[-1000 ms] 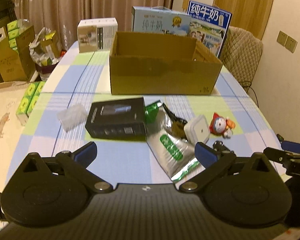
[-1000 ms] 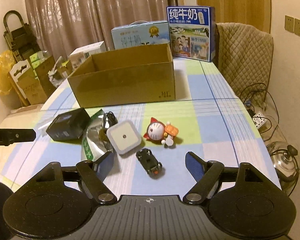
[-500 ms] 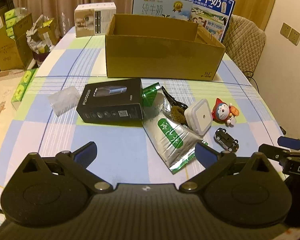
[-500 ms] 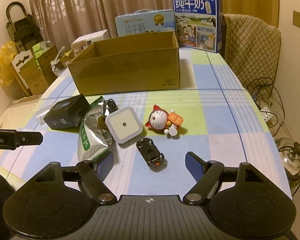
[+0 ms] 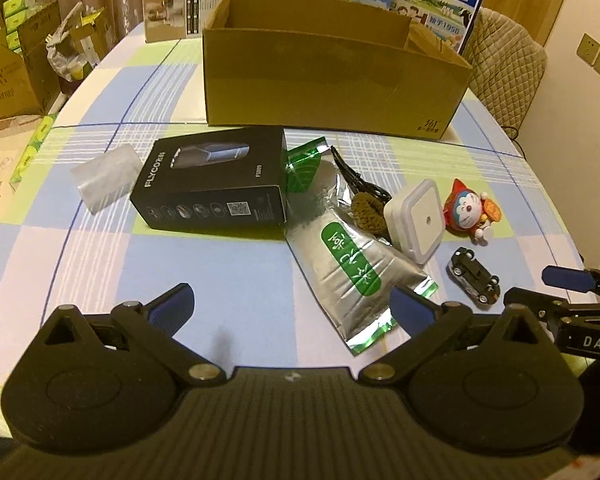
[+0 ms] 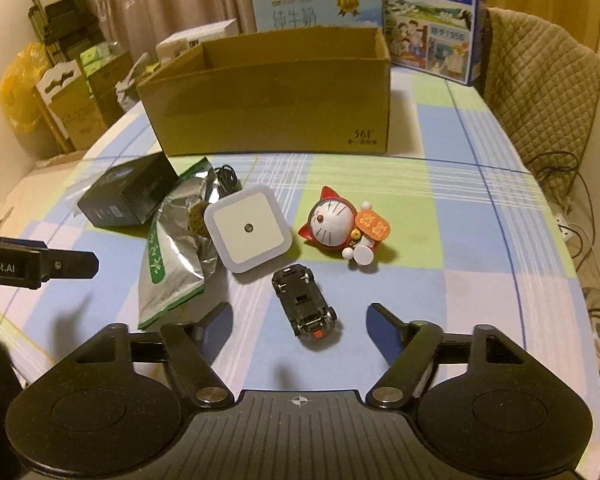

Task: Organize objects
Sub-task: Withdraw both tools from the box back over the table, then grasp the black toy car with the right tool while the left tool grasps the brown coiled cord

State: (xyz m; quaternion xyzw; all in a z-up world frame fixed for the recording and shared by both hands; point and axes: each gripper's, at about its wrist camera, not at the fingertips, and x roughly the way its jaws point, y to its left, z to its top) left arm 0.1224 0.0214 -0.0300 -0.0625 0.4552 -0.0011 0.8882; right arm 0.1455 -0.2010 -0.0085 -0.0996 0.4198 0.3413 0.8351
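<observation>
Nothing visibly boxed yet — every item lies on the table (image 6: 480, 240) before the cardboard box (image 6: 276, 108), left gripper (image 5: 288, 304) wide, right gripper (image 6: 300, 322) narrowing, empty, toward the toy car (image 6: 304, 300).

A tablecloth (image 6: 440, 216) checked in pale blue, light green and lilac, crossed by fine blue and white lines, covered the table. On it lay a black toy car (image 6: 304, 304) with an orange-red spot at its near end, a white square night light (image 6: 248, 232), and a red-hooded, white-faced cat figurine (image 6: 336, 224) with an orange charm. A silver foil pouch (image 5: 352, 264) carried a green label with white characters. The product box (image 5: 216, 184) was black; the cardboard box (image 6: 272, 108) plain brown. Both grippers' pads were dark blue.
</observation>
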